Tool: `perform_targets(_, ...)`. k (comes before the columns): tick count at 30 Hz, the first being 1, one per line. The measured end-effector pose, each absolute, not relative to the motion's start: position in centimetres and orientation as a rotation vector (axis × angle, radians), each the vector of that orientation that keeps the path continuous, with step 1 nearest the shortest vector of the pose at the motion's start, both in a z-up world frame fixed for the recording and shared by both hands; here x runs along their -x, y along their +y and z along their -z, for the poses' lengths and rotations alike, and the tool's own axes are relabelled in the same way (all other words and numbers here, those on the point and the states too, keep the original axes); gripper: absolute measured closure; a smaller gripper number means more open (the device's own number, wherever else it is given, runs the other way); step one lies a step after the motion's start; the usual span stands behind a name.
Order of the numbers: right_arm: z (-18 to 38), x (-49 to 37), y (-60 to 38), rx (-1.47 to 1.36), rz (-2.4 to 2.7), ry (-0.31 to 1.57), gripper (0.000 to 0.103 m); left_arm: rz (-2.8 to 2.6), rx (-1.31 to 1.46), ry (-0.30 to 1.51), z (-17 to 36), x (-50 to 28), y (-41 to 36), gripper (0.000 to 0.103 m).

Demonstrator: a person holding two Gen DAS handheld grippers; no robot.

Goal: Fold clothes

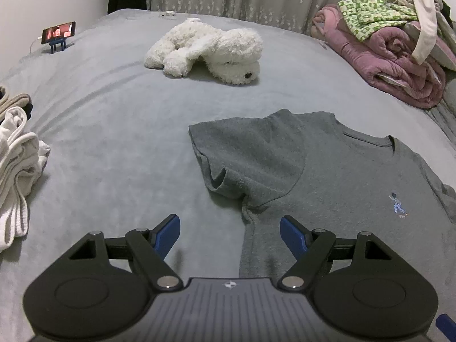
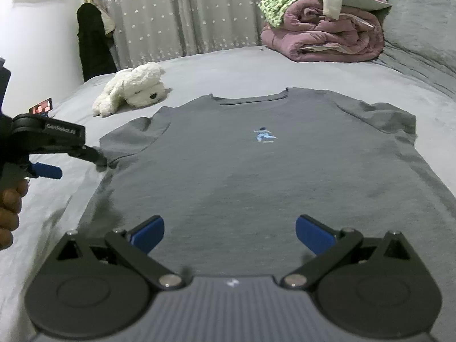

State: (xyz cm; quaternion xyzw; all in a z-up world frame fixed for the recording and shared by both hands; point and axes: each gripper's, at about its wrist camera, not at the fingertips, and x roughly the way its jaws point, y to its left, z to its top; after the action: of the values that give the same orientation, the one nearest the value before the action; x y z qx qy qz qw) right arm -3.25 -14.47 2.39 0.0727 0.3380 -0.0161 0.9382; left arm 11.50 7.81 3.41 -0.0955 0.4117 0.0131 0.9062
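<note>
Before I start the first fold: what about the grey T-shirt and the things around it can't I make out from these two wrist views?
- Grey T-shirt hem: both views, hidden behind the right gripper and left gripper bodies.
- Its far sleeve: left wrist view, cut off by the right edge.
- Chest logo: too small to read.
- Phone screen: too small.
- White clothes: left wrist view, cut by the left edge.

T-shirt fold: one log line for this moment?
stage: pre-grasp | grey T-shirt: flat on bed, unfolded | left tool: open, at T-shirt's side edge | right tool: open, over T-shirt
</note>
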Motion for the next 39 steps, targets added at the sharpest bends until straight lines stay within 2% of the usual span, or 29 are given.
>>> perform_targets(39, -2.9, 2.5, -15.7, -0.148, 0.083, 0.703, 0.000, -0.009, 0.203, 0.863, -3.3, -11.8, 7.9, 0.026)
